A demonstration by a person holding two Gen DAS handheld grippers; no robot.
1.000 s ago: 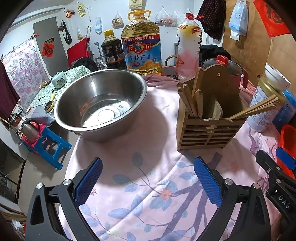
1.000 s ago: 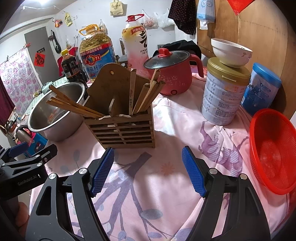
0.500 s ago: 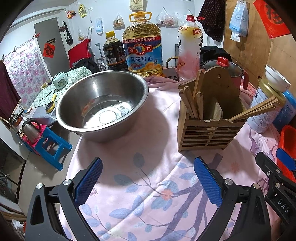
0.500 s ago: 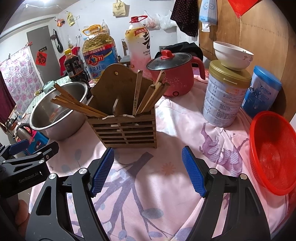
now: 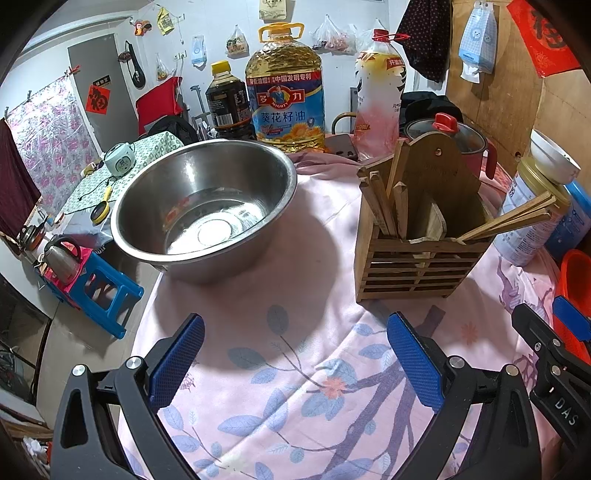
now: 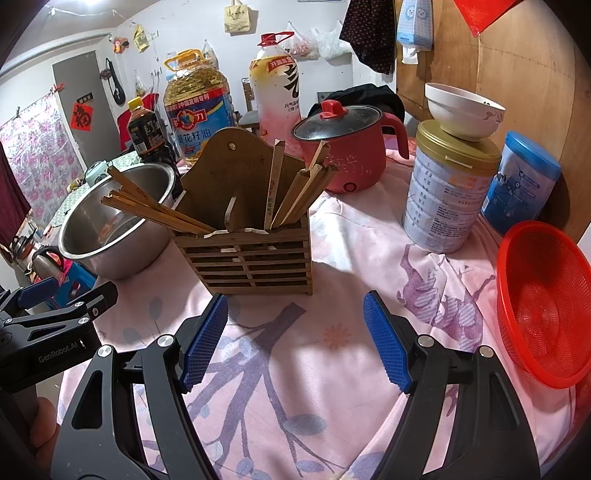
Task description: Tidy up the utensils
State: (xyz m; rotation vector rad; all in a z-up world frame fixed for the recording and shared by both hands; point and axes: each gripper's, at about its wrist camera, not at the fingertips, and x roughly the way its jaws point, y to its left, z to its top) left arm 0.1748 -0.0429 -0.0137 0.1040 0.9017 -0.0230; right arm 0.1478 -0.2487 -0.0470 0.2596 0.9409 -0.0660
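steel bowl (image 5: 203,206) at left; wooden holder (image 6: 243,254) mid-counter (image 6: 332,332), with chopsticks (image 6: 147,206) leaning left and others (image 6: 299,192) upright. left gripper (image 5: 295,365) and right gripper (image 6: 295,347) hover empty, jaws apart. sticks look light, stiff, smooth: pinch near the upper ends.

Behind my table stood a white wall (image 5: 214,22) hung with small plastic bags (image 5: 328,35) and a dark spotted cloth (image 5: 424,37). To my left I saw a grey door (image 5: 107,96) bearing a red paper square (image 5: 99,99), and beside it a floral curtain (image 5: 51,136) pegged to a line. A wooden panel (image 6: 517,55) closed off my right side. Lower down stood a side table (image 5: 122,177) under a green patterned cover, and a blue plastic stool (image 5: 107,291) on the grey floor (image 5: 62,339). Light fell bright and cool from overhead.
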